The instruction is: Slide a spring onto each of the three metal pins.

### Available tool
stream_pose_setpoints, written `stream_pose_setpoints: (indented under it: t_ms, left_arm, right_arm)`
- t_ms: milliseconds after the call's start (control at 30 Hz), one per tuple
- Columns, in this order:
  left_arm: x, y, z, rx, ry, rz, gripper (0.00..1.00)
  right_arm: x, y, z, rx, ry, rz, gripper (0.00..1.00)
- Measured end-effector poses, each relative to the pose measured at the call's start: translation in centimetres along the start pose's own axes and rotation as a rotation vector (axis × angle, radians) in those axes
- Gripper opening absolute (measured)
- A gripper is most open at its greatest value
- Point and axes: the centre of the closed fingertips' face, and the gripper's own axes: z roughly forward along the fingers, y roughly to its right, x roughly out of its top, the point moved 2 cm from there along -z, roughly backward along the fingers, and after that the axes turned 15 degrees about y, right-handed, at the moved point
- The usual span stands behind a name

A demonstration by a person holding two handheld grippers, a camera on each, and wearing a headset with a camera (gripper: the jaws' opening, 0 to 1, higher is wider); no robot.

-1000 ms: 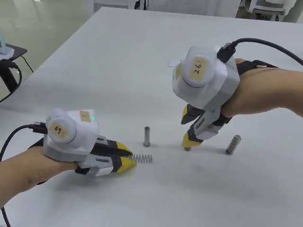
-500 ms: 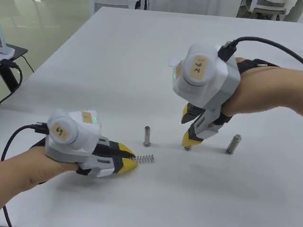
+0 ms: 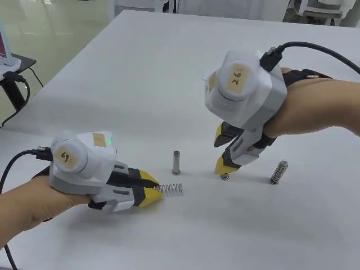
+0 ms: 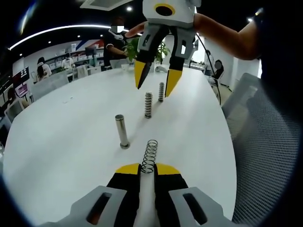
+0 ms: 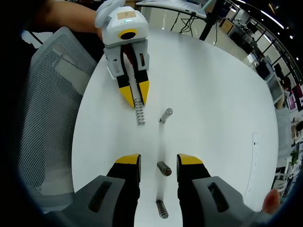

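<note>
The broad white tabletop carries everything, and a short, bare, cylindrical steel pin stands upright on it near the middle of the work.

To the person's right of that bare pin, the right gripper, a white housing with black jaws tipped in yellow, is held tilted steeply downward. Its jaws stand well apart and hold nothing.

To the left of the bare pin and a little nearer the person, the left gripper, of the same make, lies low and almost flat over the table. Its jaws are pinched together on one end of a loose silver coil spring.

That spring sticks out level from the jaw tips and ends just beside the foot of the bare pin, on the person's side.

A second pin wearing a spring stands right of the bare pin, directly under the right gripper's spread tips. A third pin wearing a spring stands farther right, well apart from the bare pin.
</note>
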Motion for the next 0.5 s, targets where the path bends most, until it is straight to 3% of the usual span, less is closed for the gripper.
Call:
stream_pose_setpoints:
  t_ms: [500]
  left_arm:
    - [3.2, 1.6, -0.8, -0.013, 0.062, 0.04, 0.03]
  right_arm:
    - [1.2, -1.4, -0.2, 0.03, 0.035, 0.008, 0.27]
